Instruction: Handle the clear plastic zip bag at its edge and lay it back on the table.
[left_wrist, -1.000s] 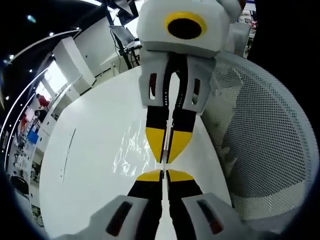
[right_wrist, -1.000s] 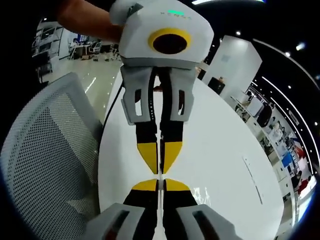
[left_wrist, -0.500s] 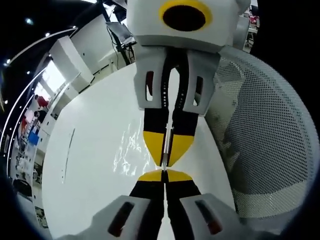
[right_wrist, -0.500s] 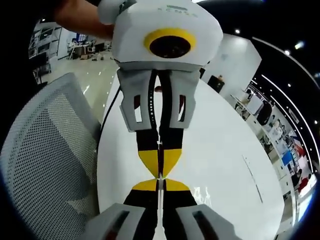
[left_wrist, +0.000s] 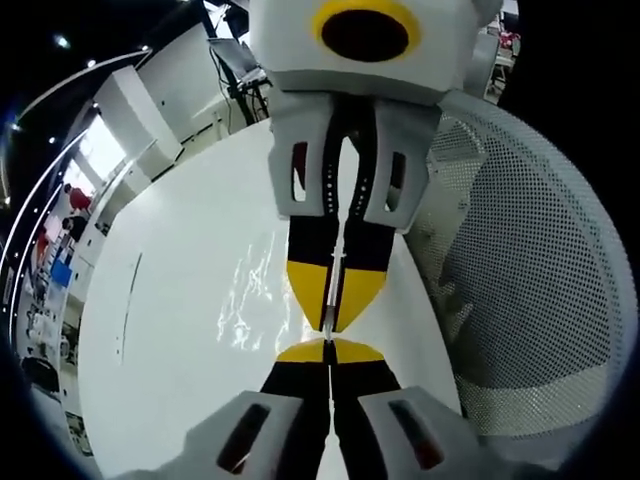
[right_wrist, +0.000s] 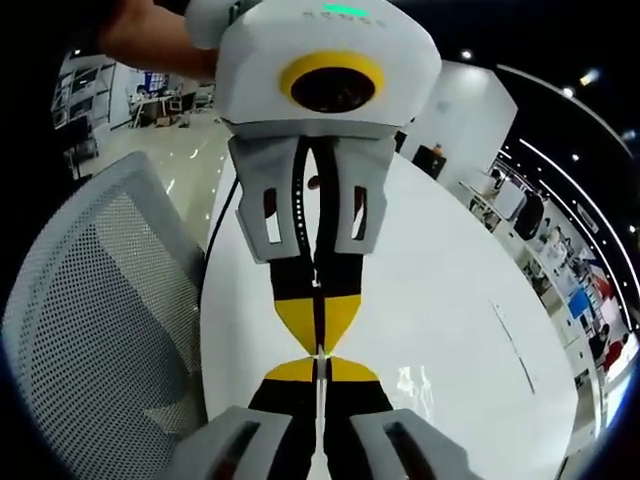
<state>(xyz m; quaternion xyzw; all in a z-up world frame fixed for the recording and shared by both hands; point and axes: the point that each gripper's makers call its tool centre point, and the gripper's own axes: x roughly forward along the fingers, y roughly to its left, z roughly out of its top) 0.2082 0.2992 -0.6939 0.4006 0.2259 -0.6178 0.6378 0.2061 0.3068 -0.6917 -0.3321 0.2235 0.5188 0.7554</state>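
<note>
The 2 grippers, left gripper (left_wrist: 329, 344) and right gripper (right_wrist: 321, 357), are facing tip to tip, pinching the zip bag (left_wrist: 255, 300) edge taut above the white table (left_wrist: 170, 300).

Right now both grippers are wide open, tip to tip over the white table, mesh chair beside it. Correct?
Not open. In the left gripper view the left gripper and the right gripper both have their jaws shut, pinching the thin edge of the clear plastic zip bag. The rest holds: tip to tip over the white table, mesh chair beside it.
</note>
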